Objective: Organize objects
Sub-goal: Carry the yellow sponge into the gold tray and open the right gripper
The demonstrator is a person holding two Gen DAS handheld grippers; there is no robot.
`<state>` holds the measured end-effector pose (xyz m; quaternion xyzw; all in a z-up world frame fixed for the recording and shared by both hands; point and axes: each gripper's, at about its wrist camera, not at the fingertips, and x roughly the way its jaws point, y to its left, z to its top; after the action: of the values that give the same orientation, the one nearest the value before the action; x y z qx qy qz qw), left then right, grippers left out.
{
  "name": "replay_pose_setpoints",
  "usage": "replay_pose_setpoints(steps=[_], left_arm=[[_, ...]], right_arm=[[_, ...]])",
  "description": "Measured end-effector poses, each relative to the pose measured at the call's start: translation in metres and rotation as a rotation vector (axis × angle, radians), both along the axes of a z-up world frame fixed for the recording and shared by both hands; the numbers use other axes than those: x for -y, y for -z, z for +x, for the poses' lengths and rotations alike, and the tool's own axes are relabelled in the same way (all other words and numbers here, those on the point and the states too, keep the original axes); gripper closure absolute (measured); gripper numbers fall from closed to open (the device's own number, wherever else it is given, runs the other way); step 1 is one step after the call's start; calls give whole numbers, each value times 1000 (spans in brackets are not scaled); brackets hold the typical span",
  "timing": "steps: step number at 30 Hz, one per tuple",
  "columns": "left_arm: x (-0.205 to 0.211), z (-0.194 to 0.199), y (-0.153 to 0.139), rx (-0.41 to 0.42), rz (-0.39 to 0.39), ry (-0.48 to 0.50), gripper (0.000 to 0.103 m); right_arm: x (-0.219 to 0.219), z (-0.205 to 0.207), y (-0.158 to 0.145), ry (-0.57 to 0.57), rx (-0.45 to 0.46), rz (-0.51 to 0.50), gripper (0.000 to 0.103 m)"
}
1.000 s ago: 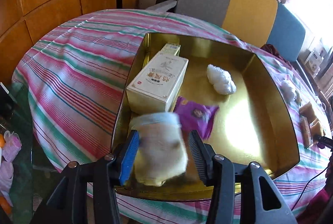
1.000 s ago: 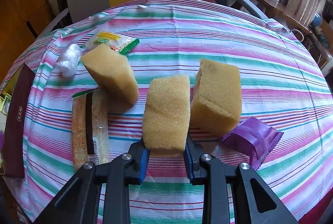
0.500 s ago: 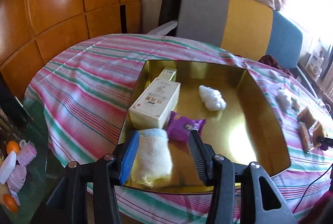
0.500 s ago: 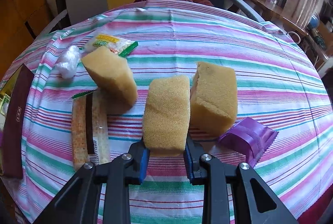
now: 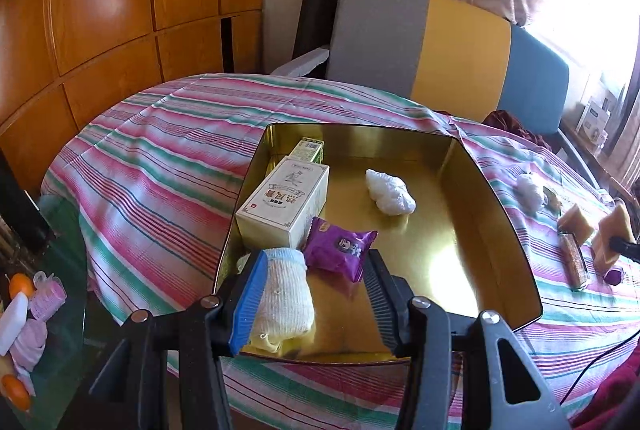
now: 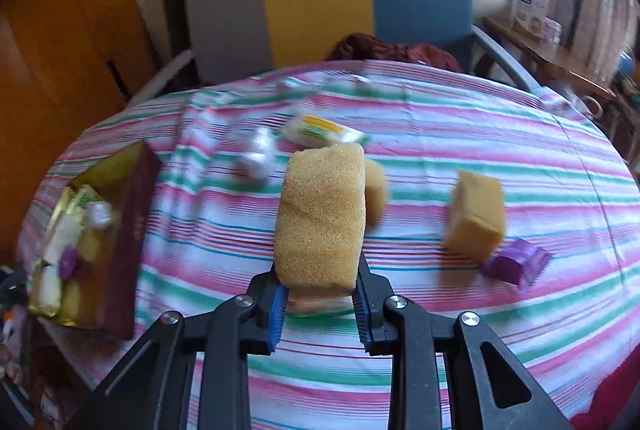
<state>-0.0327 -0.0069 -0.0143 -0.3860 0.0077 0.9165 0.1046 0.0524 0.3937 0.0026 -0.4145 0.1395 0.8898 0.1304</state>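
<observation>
A gold tin (image 5: pixel 496 198) sits on the striped tablecloth and holds a white box (image 5: pixel 286 202), a purple packet (image 5: pixel 340 248), a white wad (image 5: pixel 390 192) and a rolled white cloth (image 5: pixel 284 294). My left gripper (image 5: pixel 316 266) hovers open above the tin's near edge; the cloth lies in the tin below its left finger. My right gripper (image 6: pixel 320 294) is shut on a yellow sponge (image 6: pixel 322 214), held above the table. The tin (image 6: pixel 132 230) shows at the left of the right wrist view.
On the cloth lie two more sponges (image 6: pixel 476 216), a purple packet (image 6: pixel 516 264), a green-yellow packet (image 6: pixel 324 130) and a white wad (image 6: pixel 258 154). A grey, yellow and blue chair (image 5: pixel 440 42) stands behind the table. A glass side table (image 5: pixel 48 310) is low left.
The rolled cloth left my left gripper's jaws and settled in the tin while that gripper drew back and up. My right gripper lifted the sponge off the table and swung away from the other sponges.
</observation>
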Motion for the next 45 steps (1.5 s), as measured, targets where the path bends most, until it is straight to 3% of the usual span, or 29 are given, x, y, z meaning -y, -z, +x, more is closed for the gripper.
replay_pose_setpoints(steps=[7,14,20,24,26,29,31,39,45], left_arm=[[11,0,3,1,22,-28,53],[38,-6,4,-7,33,-105,53],[62,-12,13,15,40,-173,53],[70,-15,19,25,51,-194,53],[72,-15,22,32,56,-199,53],[74,-16,25,45,64,-201,53],[75,-17,26,48,67,-204,53],[72,-13,19,24,78,-190,53],[63,-9,15,13,79,-149,53]], right_arm=[[111,-42,-14,-274,-35,-53,74],[214,-83,9,-513,37,-99,74],[268,-114,52,-567,166,-88,74],[298,-124,67,-615,206,-39,73],[302,-130,73,-615,206,-44,67],[301,-129,76,-636,190,-165,45],[299,-124,74,-641,167,-207,25],[277,-112,62,-570,111,-264,21],[262,-100,47,-497,76,-185,20]])
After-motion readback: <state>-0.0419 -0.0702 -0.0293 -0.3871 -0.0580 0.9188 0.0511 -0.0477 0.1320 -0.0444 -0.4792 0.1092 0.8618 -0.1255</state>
